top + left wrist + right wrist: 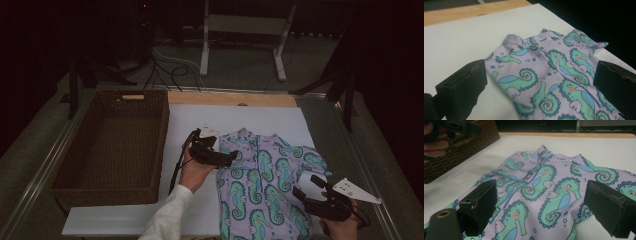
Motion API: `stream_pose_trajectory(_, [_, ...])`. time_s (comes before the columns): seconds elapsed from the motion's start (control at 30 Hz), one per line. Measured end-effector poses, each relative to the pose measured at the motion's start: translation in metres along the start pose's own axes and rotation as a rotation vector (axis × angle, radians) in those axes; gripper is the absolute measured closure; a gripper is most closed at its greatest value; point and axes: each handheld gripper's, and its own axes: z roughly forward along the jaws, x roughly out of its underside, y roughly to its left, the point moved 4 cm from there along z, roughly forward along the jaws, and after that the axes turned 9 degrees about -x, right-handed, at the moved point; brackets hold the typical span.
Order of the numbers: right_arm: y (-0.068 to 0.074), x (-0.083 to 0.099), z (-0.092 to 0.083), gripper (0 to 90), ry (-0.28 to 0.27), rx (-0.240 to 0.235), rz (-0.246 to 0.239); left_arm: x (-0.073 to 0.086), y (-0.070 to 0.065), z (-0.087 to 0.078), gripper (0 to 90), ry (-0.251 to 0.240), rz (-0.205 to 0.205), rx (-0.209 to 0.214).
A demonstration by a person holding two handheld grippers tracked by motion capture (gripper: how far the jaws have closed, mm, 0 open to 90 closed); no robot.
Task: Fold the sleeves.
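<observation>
A lilac baby garment [265, 180] printed with green seahorses lies flat on a white board [270, 117], collar toward the far side. My left gripper [231, 158] hovers by the garment's left shoulder, jaws pointing right. In the left gripper view, the left gripper [541, 67] stands wide open above the garment [554, 75], with nothing between the pads. My right gripper [307, 186] is over the garment's right side near the front edge. In the right gripper view, it [542, 188] is also open, with the cloth [544, 190] lying below and untouched.
A brown wicker basket [162, 145] with nothing in it stands left of the board, beside my left hand. A wooden strip [230, 98] borders the board's far edge. Beyond the table, a white metal stand [245, 25] and cables [170, 65] rest on the floor.
</observation>
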Motion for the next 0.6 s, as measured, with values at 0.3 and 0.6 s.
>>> stream_pose_trajectory(0.3, [-0.002,0.000,0.001,11.3,-0.008,-0.012,0.007,0.003,0.015,-0.035,0.0,-0.012,0.047,-0.004])
stream_pose_trajectory(0.6, [-0.003,0.001,0.003,11.3,-0.004,-0.018,0.008,0.006,0.029,-0.060,0.0,-0.059,0.052,-0.029])
